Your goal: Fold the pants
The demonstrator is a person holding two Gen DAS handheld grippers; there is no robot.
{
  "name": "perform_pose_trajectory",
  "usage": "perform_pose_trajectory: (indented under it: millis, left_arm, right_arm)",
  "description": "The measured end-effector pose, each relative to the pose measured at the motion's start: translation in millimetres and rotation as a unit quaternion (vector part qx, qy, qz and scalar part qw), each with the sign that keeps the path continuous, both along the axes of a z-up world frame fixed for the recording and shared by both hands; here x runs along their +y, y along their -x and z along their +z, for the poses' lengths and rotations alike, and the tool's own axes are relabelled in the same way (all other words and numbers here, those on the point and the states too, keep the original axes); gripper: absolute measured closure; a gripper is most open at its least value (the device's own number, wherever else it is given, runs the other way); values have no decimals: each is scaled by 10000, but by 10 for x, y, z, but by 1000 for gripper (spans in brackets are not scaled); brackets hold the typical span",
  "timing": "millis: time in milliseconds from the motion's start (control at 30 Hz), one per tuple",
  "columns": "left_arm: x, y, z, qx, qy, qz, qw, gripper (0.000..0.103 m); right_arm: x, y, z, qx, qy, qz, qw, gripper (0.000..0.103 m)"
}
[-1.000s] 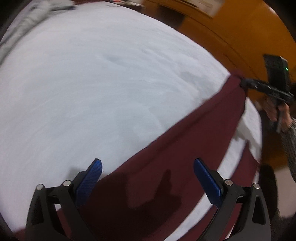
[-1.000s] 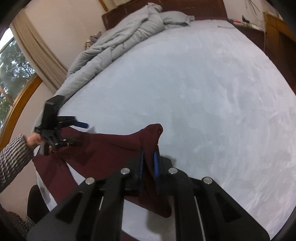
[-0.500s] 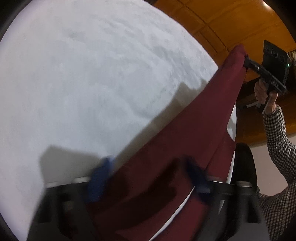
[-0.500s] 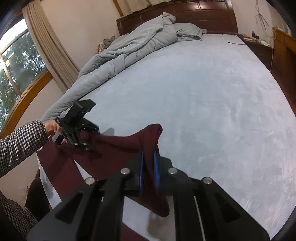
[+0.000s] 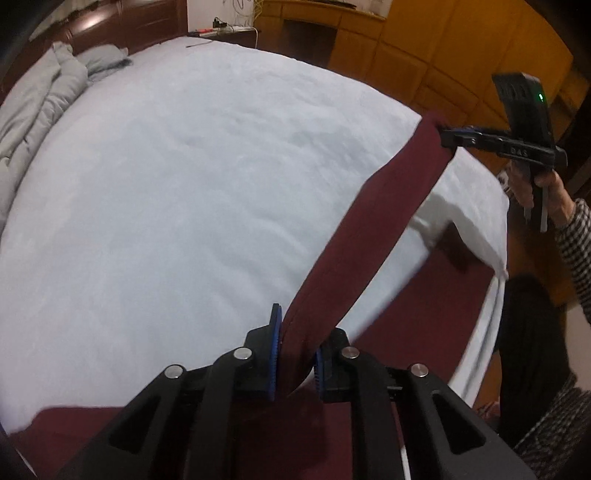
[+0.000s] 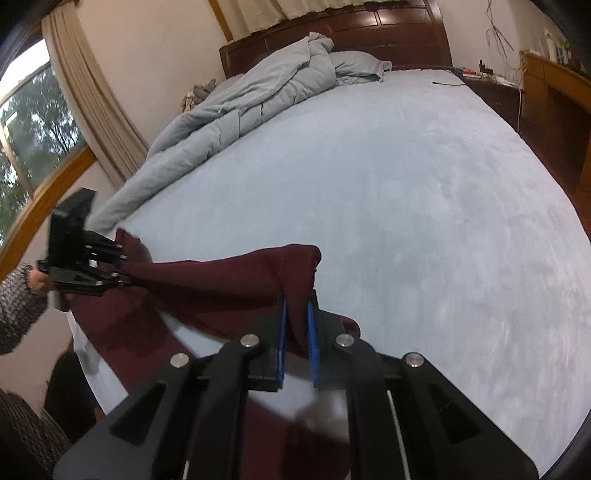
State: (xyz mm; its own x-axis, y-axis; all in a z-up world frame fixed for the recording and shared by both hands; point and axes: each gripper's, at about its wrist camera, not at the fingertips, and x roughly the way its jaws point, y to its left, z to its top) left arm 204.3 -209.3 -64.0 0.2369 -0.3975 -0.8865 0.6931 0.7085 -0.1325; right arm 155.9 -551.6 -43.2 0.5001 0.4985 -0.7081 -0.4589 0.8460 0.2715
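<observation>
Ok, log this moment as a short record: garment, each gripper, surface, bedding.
garment: maroon pants, one edge lifted and stretched between the two grippers, the rest lying at the near edge of the bed
left gripper: shut on the pants
right gripper: shut on the pants
surface: bed with pale blue sheet
bedding: grey duvet bunched along the far side, toward the headboard

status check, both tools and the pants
Left tool shut on dark red fabric pants. Right tool shut on them too. Pants lifted off pale blue bed. Nothing blocking.
</observation>
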Motion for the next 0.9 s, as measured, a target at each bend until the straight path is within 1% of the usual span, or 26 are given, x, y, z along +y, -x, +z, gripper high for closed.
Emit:
perform_pose_trajectory:
  millis: [100,133,167,200,267,333,433,467,500,533,567,600,633,667,700,733,833,867,900]
  left_arm:
    - [-1,349,-68,-30,-154,80,9998,88]
    - [-19,505,-146,-82,-241,80,9996,88]
    - [-97,562,-206,-73,-274,103,9995,88]
    - [-94,654,-280,-4,-281,170,9995,89]
    - [-111,848,-384,-33,-323,208,9993,89]
    - [-137,998,-520,-82,-450,201,9988,89]
    - [-149,1148,-742,-102,-671,309,9972,88]
    - [-150,1186,-800,-129,-740,337,9966,88]
    - [-144,1213,-836,-210,-789,363,9960,87]
    - [-162,1252,-871,-345,-848,371,9951,87]
    - [-185,1282,-887,-476,-905,377,9940,86]
    - [-206,1303,-900,-563,-962,376,9931,86]
    - [-233,1323,-915,-632,-1014,385,9921,86]
    - [-240,1336,-921,-675,-1021,411,9916,85]
    - [-243,1340,-923,-712,-1025,458,9911,85]
    - [-260,1352,-932,-733,-1035,472,9908,84]
    - [-295,1375,-957,-799,-1064,519,9897,83]
    - [-298,1373,-963,-811,-1073,540,9894,83]
    - [-292,1381,-967,-814,-1077,552,9893,82]
  right_arm:
    - [7,338,-173,99,248,38,9996,94]
    - [14,421,-240,170,340,57,9993,94]
    - [15,499,-308,250,405,76,9988,94]
    - [3,590,-391,360,427,74,9984,93]
    - [4,716,-502,495,537,95,9973,93]
    - [34,840,-597,643,684,139,9955,89]
    - [82,1004,-691,844,873,140,9925,76]
    - [85,1054,-710,932,912,125,9914,58]
    - [83,1131,-709,1004,1002,32,9899,47]
    - [82,1190,-698,1030,1016,-2,9895,47]
    - [64,1262,-683,1147,965,-45,9887,45]
    - [56,1298,-665,1247,925,-105,9878,40]
    - [29,1349,-642,1301,855,-208,9876,38]
    - [2,1394,-614,1352,705,-291,9879,33]
    - [-44,1446,-594,1457,491,-360,9874,30]
    - [-71,1472,-570,1517,363,-454,9867,30]
    - [-220,1461,-532,1723,-354,-795,9812,27]
    - [-259,1434,-548,1835,-604,-912,9769,24]
    - [-319,1379,-605,2035,-793,-1055,9701,24]
